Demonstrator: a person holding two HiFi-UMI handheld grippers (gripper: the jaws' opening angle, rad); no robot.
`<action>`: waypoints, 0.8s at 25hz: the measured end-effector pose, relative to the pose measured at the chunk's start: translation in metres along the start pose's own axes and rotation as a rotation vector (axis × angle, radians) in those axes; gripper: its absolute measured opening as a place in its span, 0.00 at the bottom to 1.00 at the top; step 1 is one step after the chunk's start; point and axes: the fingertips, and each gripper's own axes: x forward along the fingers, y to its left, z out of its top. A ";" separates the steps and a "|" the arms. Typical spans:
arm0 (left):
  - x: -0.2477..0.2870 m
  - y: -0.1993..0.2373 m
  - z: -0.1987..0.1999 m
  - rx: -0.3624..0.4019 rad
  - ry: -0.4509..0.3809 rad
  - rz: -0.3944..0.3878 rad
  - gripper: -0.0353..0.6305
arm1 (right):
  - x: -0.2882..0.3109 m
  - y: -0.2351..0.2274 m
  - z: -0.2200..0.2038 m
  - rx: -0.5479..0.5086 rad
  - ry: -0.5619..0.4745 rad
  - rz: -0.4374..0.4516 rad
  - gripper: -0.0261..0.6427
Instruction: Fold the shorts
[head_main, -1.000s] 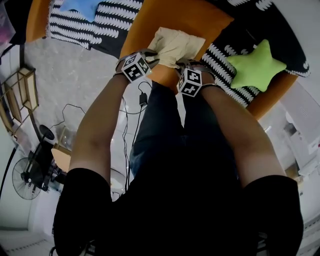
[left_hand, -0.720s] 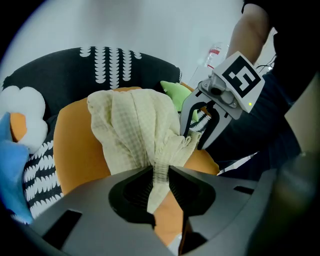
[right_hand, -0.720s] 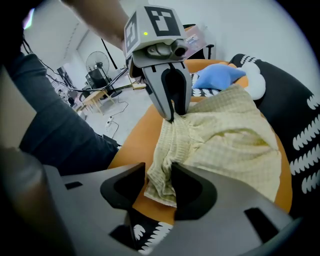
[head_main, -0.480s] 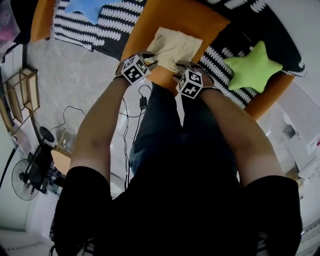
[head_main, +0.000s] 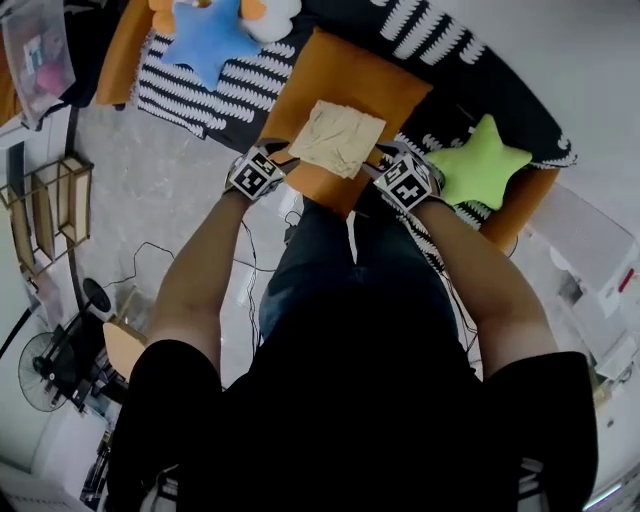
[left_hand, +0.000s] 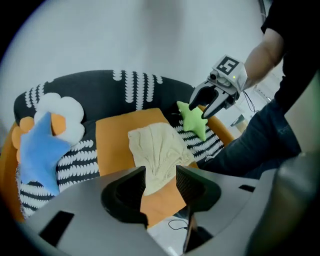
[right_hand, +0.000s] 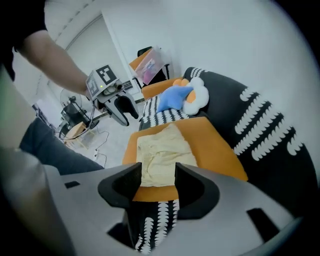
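**Step in hand.** Release after a fold. The left hand-held gripper (left_hand: 160, 181) and the right hand-held gripper (right_hand: 158, 179) both hang above the front edge of the orange cushion (head_main: 352, 75). Each has its jaws apart with nothing between them, and both pairs of jaws have just been opening. In each gripper view the cloth shows through the gap well below the jaws, not touching them. The task appears to be at or near its end.

**Next move.** If the packet counts as finished, the grippers need only draw clear without brushing it. If one more fold is wanted, both grippers would have to come down again. Each would pinch a corner along one edge, through all the layers, and carry that edge across evenly so the stack does not slide apart.

**Position.** The shorts (head_main: 337, 138) lie flat on the cushion, toward its front edge and about midway between its side edges. A bare orange margin shows behind them. The cushion rests on a dark sofa (head_main: 470, 45) with white markings. A green star pillow (head_main: 482, 160) sits beyond the cushion's right edge.

**Appearance.** The shorts are pale cream, soft cloth, folded into a compact, roughly square packet. The top face is creased and puckered, the edges are slightly uneven, and no legs hang loose.
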 end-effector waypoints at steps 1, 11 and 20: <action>-0.010 -0.001 0.011 -0.023 -0.024 0.011 0.36 | -0.012 -0.005 0.004 0.012 -0.012 -0.010 0.36; -0.111 -0.019 0.104 -0.113 -0.242 0.103 0.36 | -0.122 -0.034 0.055 0.084 -0.181 -0.090 0.33; -0.187 -0.051 0.162 -0.228 -0.447 0.187 0.36 | -0.221 -0.054 0.110 0.128 -0.367 -0.107 0.31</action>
